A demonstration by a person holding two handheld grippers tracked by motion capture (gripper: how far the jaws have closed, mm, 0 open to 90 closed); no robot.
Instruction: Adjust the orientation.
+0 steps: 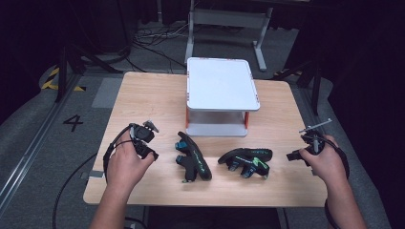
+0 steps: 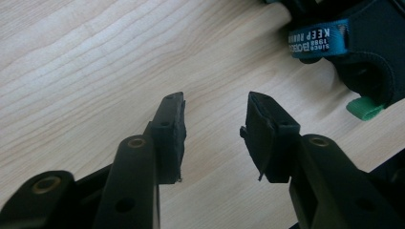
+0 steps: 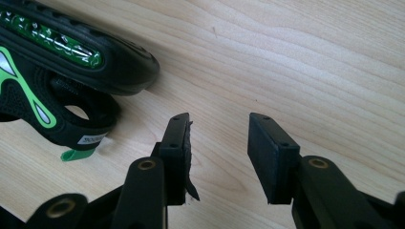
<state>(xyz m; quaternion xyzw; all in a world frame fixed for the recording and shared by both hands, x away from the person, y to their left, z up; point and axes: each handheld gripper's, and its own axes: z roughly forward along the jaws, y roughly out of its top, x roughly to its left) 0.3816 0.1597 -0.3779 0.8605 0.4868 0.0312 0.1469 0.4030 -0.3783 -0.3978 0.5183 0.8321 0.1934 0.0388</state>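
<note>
High view, left side: left gripper sits in the person's left hand over the wooden table, near its left edge.
Left gripper view: jaws stand partly apart with bare wood between them, nothing held; the left sandal lies up and to the right of the jaws, apart from them, its blue strap label and a green tab showing.
Table middle: left sandal and right sandal, both black with green trim, lie side by side near the front edge, not touching.
Behind sandals: white two-tier rack stands on orange posts.
Right side: right gripper in the right hand hovers beside the right sandal.
Right gripper view: jaws partly apart, gripping nothing; the right sandal lies to the upper left, clear of the pads.
</note>
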